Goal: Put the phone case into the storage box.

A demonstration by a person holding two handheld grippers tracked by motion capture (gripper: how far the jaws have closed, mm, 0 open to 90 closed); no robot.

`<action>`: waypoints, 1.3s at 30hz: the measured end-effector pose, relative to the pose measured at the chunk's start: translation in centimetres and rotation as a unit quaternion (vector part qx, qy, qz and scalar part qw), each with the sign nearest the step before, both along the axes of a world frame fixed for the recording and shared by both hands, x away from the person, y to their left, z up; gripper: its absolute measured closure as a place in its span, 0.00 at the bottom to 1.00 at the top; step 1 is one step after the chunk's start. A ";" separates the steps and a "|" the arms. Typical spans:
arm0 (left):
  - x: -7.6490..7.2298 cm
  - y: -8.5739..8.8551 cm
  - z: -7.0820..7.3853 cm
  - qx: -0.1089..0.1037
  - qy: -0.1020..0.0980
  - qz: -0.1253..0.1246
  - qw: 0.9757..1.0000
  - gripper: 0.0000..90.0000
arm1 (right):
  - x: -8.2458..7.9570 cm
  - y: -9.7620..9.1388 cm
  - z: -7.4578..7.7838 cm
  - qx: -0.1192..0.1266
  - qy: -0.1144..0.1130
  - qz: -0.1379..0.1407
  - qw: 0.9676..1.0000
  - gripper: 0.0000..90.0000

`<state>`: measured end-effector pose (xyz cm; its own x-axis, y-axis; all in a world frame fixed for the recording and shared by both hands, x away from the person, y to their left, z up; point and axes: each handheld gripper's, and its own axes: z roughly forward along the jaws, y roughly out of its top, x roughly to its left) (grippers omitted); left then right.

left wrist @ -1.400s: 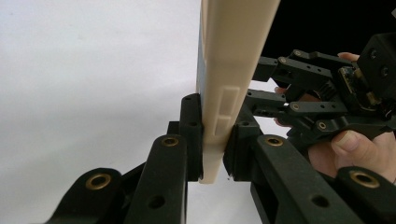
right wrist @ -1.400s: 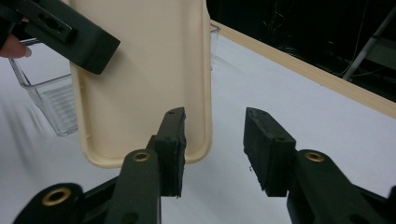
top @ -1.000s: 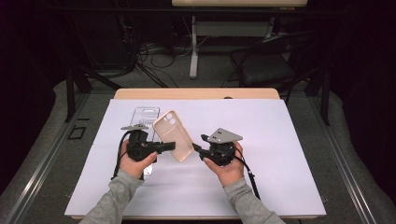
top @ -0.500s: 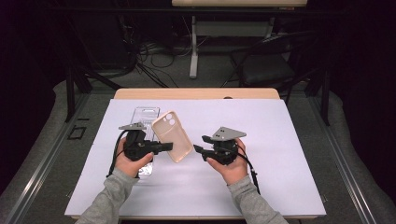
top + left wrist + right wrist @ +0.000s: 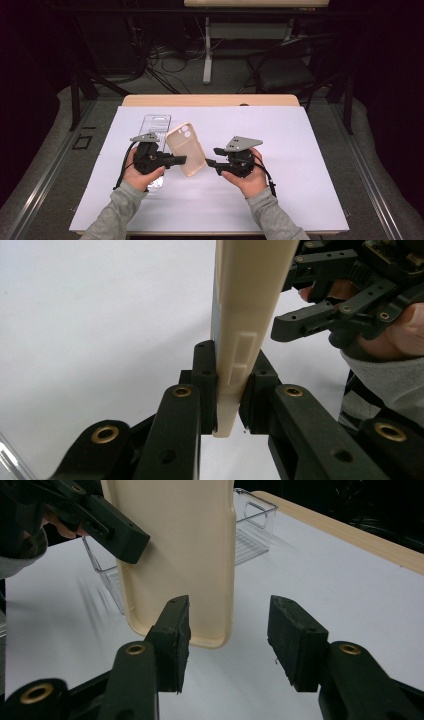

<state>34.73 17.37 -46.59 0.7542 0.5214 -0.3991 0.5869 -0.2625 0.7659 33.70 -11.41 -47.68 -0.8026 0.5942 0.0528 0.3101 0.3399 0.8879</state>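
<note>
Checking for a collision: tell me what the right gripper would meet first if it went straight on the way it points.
Most likely the cream phone case held by the left gripper. It stands just past the open right gripper, towards one jaw, though depth is hard to judge.

No readable text — none anywhere

Compared with a second ago, the right gripper (image 5: 212,156) sits a little lower and farther from the case (image 5: 187,149), leaving a wider gap between them; its jaws stand apart, gripping nothing.
</note>
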 end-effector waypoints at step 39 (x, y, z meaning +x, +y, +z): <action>-1.0 -2.2 -0.6 0.006 0.009 -0.072 0.997 0.89 | 0.4 -1.3 0.6 0.038 0.058 0.051 0.996 0.67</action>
